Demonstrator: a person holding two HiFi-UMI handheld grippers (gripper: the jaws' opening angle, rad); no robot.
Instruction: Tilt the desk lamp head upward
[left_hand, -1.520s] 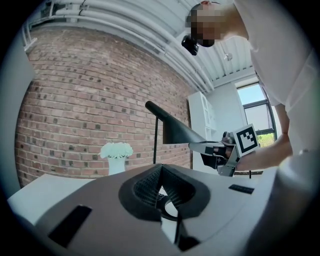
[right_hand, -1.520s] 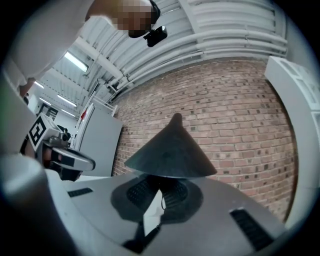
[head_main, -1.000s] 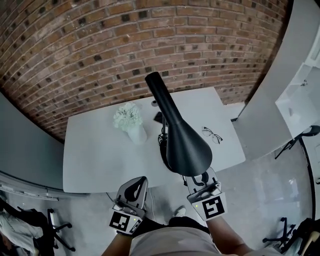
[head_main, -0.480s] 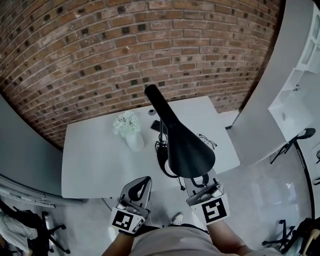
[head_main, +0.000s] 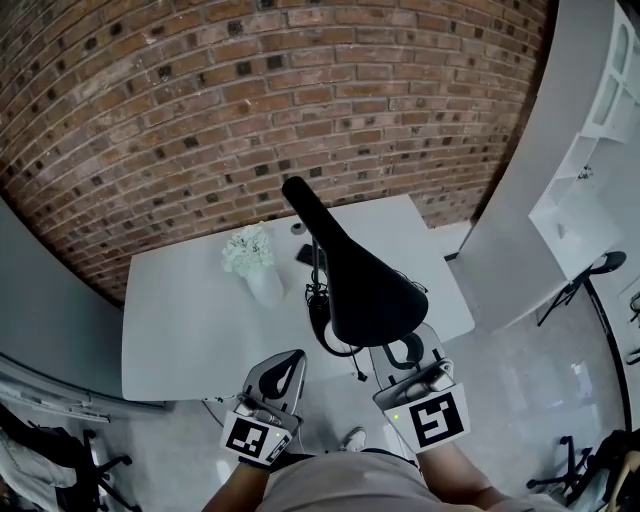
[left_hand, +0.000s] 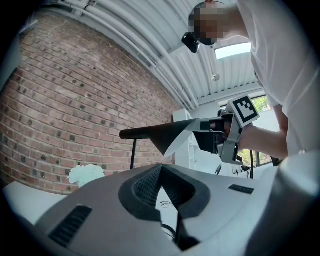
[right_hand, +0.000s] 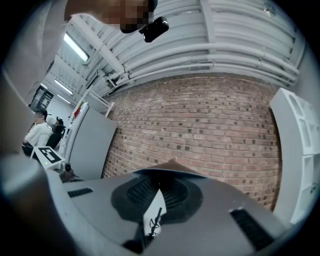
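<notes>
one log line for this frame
step: tilt lamp head up | right gripper: shut on lamp head rim | left gripper: shut, empty | table: flowers

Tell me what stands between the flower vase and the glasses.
The desk lamp's upright pole, in the left gripper view; the head view adds a black cable loop at its foot.

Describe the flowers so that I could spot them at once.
Find the white desk in front of the brick wall. Left of the black lamp stands a white vase of pale flowers, the only soft, bushy thing there.
</notes>
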